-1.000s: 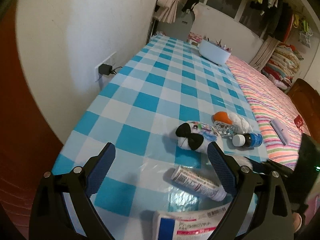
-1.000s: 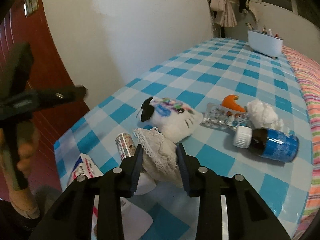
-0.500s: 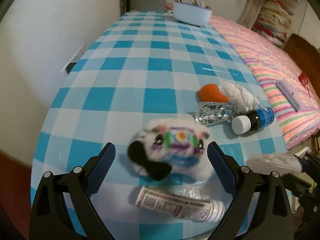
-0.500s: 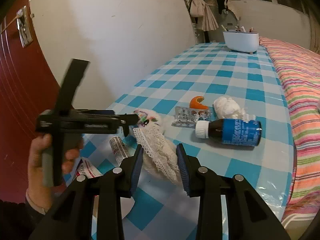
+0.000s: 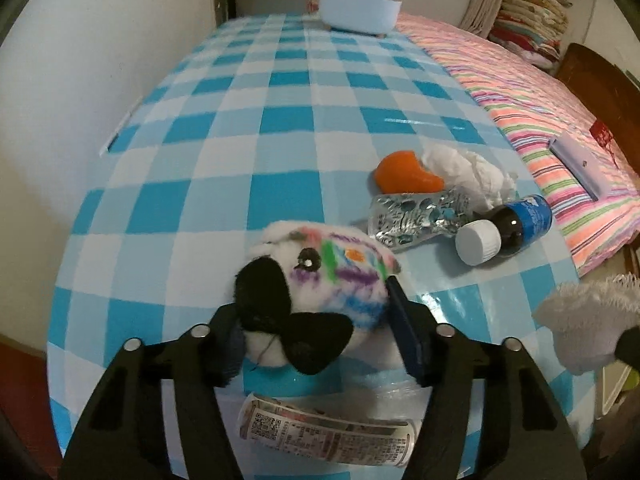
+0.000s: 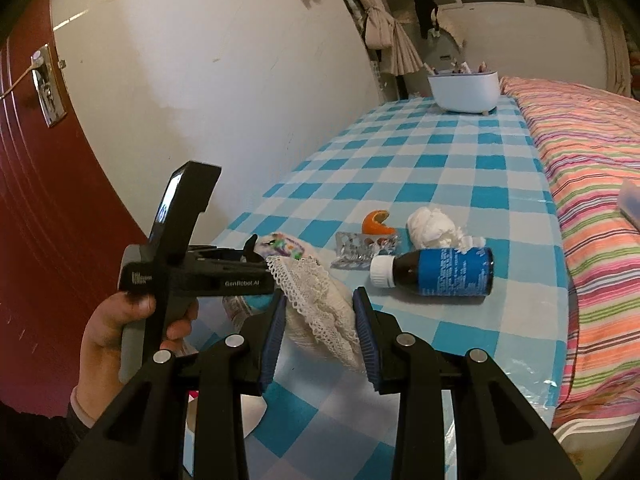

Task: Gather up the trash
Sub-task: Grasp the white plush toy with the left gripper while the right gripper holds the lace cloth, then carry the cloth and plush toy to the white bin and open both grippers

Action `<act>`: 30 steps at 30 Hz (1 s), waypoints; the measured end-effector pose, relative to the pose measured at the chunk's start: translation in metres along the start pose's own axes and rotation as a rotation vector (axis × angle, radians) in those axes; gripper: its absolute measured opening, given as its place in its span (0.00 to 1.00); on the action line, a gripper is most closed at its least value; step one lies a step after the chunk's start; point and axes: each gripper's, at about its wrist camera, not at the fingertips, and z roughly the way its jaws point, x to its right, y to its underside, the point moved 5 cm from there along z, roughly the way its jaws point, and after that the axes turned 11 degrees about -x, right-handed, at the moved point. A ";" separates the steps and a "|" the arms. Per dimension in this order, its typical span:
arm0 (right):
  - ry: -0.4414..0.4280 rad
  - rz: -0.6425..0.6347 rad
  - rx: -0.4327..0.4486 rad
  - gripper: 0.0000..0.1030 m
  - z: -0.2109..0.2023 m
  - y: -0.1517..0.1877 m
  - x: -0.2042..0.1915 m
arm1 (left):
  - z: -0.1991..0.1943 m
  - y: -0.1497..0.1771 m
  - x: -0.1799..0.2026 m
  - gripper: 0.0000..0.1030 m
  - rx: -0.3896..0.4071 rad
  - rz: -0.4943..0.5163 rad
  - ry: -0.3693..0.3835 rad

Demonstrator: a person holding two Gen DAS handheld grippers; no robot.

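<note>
A long worktop (image 5: 280, 128) covered in a glossy blue-and-white checked cloth runs beside a bed with a pink striped blanket (image 5: 532, 92); a pale blue tub holding small items (image 5: 360, 10) stands at the worktop's far edge. The trash is gathered at the near end, toward the bed-side edge. A white plush toy head with a black bow and coloured scribbles (image 5: 320, 280) lies close to the near edge, and the left gripper (image 5: 316, 332) is closing its blue-padded fingers around it, one pad at each side of the plush; whether both pads already press on it is not clear. Nearer still, at the edge, lies a printed cylindrical tube (image 5: 328, 436). The right gripper (image 6: 320, 328) has its fingers clamped narrowly on a cream lace-trimmed cloth bundle (image 6: 320, 304), held just above the near corner. Beyond it lie a brown bottle with a blue label and white cap (image 6: 436, 272), on its side, a crumpled white tissue wad (image 6: 432, 228) touching it, a crushed silver foil blister pack (image 6: 364, 248), and a curl of orange peel (image 6: 376, 222) just beside the foil.
</note>
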 end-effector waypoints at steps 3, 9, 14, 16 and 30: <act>0.007 0.010 0.017 0.33 -0.005 -0.001 0.002 | -0.009 0.000 -0.004 0.53 0.043 -0.019 -0.031; 0.030 0.019 0.054 0.33 -0.021 -0.001 0.008 | -0.034 0.007 -0.006 0.52 0.129 -0.066 -0.009; 0.060 0.028 0.070 0.33 -0.033 0.003 0.018 | -0.052 0.015 0.007 0.52 0.173 -0.070 0.016; 0.072 0.038 0.072 0.33 -0.039 0.007 0.024 | -0.058 0.016 0.015 0.52 0.186 -0.064 0.033; 0.220 0.091 0.144 0.33 -0.107 0.041 0.065 | -0.083 0.022 0.124 0.53 0.231 0.113 0.160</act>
